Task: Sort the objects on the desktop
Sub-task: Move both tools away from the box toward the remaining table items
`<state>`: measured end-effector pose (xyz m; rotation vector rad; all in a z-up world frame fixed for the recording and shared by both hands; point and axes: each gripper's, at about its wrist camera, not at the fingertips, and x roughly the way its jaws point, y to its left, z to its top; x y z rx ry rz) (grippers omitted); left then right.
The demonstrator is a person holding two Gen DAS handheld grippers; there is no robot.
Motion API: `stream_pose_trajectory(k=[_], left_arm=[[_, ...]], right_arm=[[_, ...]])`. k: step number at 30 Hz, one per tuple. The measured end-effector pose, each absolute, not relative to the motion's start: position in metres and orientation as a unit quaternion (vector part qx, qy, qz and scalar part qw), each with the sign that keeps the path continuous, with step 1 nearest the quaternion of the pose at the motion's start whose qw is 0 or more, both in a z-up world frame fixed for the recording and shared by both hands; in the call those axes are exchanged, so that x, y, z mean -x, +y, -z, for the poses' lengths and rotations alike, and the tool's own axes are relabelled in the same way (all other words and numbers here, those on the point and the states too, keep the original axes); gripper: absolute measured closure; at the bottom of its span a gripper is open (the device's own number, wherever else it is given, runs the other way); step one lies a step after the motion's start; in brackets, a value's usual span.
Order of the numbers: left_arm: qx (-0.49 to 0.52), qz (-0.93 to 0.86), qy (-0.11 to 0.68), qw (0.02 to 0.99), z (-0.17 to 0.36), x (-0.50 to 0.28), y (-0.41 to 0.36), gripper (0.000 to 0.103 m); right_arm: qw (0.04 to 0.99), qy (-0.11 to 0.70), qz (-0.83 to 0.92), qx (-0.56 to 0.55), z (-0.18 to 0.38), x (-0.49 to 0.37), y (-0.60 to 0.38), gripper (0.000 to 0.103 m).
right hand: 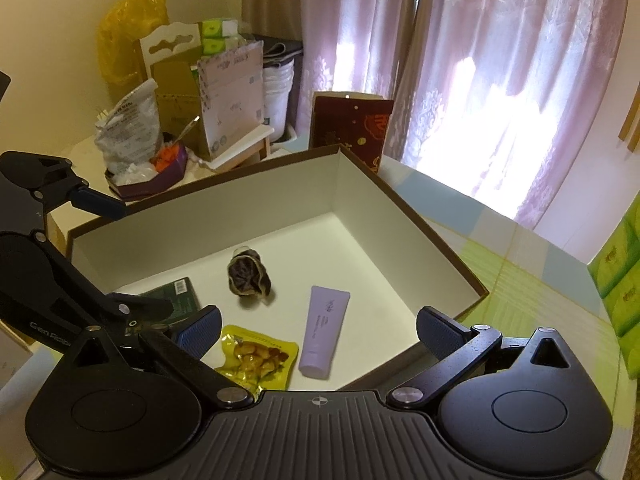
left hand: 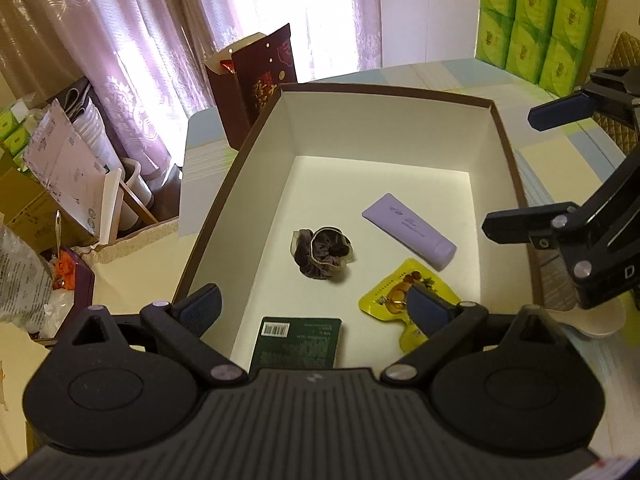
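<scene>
A brown cardboard box (left hand: 256, 136) (right hand: 432, 236) with a white inside holds four things: a dark scrunchie (left hand: 322, 258) (right hand: 249, 275), a lilac tube (left hand: 408, 230) (right hand: 324, 330), a yellow snack pouch (left hand: 394, 300) (right hand: 256, 360) and a dark green packet (left hand: 298, 342) (right hand: 176, 294). My left gripper (left hand: 316, 308) hovers open over the box's near end, empty. My right gripper (right hand: 318, 330) hangs open above the pouch and tube, holding nothing. Each view shows the other gripper at its edge, also open.
A dark red gift bag (left hand: 262, 80) (right hand: 352, 128) stands behind the box. Green tissue packs (left hand: 528, 20) (right hand: 620, 284) are stacked on the pastel checked tablecloth (right hand: 520, 276). A cluttered side table (right hand: 160, 152) with bags and boxes lies beyond. A white spoon-like dish (left hand: 592, 322) sits beside the box.
</scene>
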<state>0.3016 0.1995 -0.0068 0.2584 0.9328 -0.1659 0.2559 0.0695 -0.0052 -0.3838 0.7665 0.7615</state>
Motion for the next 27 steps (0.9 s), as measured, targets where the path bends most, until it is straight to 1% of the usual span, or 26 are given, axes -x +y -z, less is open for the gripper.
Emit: stream_pose_trajectory(k=[21,27], left_arm=[[-0.072,0.049,0.426,0.901,-0.035,-0.199,0.19,0.005],[-0.067,0.032,0.419,0.905,-0.042,-0.173,0.186,0.003]], right_arm=[[0.838,0.336,-0.405,0.146,-0.024,-0.174,0.031,0.002],[0.837,0.327,-0.417,0.139,-0.029,-0.151,0.017,0.002]])
